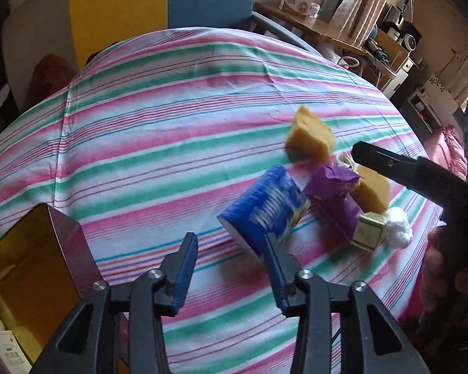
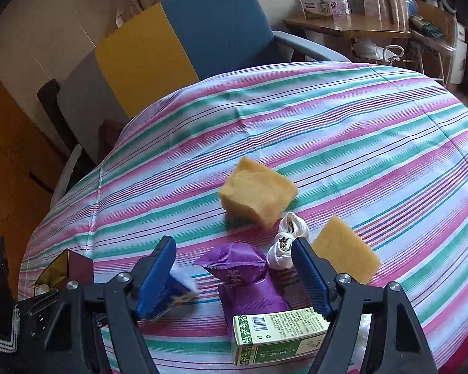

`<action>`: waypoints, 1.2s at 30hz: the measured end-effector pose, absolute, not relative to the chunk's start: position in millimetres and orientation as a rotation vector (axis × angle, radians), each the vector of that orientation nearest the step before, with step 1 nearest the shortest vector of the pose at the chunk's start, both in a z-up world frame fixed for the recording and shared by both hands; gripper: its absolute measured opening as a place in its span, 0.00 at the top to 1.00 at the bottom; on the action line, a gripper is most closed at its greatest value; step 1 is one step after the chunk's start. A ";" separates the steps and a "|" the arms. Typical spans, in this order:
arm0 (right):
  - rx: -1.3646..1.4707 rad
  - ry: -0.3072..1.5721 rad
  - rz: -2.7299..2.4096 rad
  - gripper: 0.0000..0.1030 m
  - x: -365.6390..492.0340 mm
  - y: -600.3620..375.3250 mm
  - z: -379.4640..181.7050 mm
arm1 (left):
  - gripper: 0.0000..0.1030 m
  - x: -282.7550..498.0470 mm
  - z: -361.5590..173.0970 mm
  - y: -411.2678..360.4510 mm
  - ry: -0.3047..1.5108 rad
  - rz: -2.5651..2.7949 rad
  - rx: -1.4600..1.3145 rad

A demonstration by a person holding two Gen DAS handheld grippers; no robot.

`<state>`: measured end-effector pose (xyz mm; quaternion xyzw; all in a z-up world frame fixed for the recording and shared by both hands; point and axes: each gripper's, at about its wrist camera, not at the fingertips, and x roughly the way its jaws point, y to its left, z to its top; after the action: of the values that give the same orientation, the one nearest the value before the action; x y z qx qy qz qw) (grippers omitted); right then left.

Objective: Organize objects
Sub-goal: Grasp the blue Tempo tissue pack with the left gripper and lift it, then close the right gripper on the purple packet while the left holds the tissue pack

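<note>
You can read no words: the green box (image 2: pixel 280 336) shows a barcode, its small print too blurred.

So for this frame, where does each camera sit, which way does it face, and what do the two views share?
Left wrist: on the left gripper, angled down at the striped cloth and blue packet; its open fingers, the right gripper and a hand show.
Right wrist: on the right gripper, angled down over the purple packet and green box; own open fingers show.
Shared: both sponges, purple packet, green box, blue chair.
</note>
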<state>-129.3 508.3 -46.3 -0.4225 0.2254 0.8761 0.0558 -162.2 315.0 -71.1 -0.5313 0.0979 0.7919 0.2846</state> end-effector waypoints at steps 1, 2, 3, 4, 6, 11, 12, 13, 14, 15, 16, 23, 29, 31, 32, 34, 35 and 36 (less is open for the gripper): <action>-1.278 0.700 2.658 0.25 -129.1 510.2 -46.1 | 0.54 -161.3 -69.5 316.1 0.279 2.128 -1.409; -1.273 0.710 2.656 0.25 -129.8 511.8 -46.2 | 0.48 -159.1 -68.4 317.8 0.301 2.135 -1.394; -1.265 0.723 2.653 0.25 -129.6 513.6 -45.6 | 0.40 -154.9 -68.2 321.1 0.329 2.135 -1.378; -1.260 0.736 2.651 0.25 -129.5 515.3 -45.1 | 0.37 -152.2 -68.3 324.8 0.364 2.129 -1.360; -1.251 0.767 2.650 0.24 -128.5 517.9 -43.9 | 0.33 -146.6 -69.4 336.2 0.462 2.116 -1.319; -1.224 0.821 2.640 0.24 -124.3 524.0 -41.7 | 0.32 -136.9 -82.1 374.2 0.864 2.034 -1.140; -1.222 0.833 2.637 0.24 -124.2 525.0 -41.9 | 0.32 -136.5 -85.2 380.0 0.929 2.011 -1.103; -1.223 0.844 2.634 0.24 -124.2 526.0 -42.2 | 0.31 -138.0 -88.2 383.6 0.975 1.985 -1.082; -1.226 0.855 2.632 0.24 -124.4 526.5 -42.7 | 0.31 -140.1 -91.1 386.1 1.002 1.961 -1.078; -1.229 0.862 2.630 0.24 -124.6 526.9 -43.5 | 0.31 -144.4 -94.5 389.1 1.021 1.930 -1.081; -1.232 0.869 2.627 0.24 -124.7 527.2 -44.1 | 0.30 -147.0 -96.6 391.0 1.026 1.908 -1.081; -1.246 0.897 2.625 0.24 -125.1 528.6 -45.3 | 0.28 -165.4 -106.9 405.0 0.987 1.822 -1.116; -1.253 0.872 2.629 0.24 -127.8 527.6 -46.2 | 0.46 -171.6 -113.3 399.6 0.842 1.837 -1.213; -1.265 0.832 2.643 0.26 -130.6 522.9 -46.2 | 0.47 -176.2 -105.1 383.6 0.689 1.874 -1.270; -1.275 0.802 2.652 0.30 -132.6 519.6 -46.4 | 0.47 -176.8 -102.0 376.8 0.651 1.894 -1.290; -1.299 0.731 2.665 0.35 -136.5 512.2 -47.4 | 0.47 -171.7 -91.8 359.8 0.585 1.935 -1.295; -1.314 0.694 2.670 0.36 -138.4 508.8 -48.4 | 0.47 -168.4 -87.0 352.2 0.562 1.955 -1.299; -1.333 0.650 2.672 0.36 -141.4 504.3 -50.2 | 0.47 -165.1 -81.9 344.2 0.531 1.972 -1.302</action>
<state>-141.4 504.3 -50.2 -0.4358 0.2125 0.8735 0.0431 -165.1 344.2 -81.9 -0.5033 0.2051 0.7621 0.3520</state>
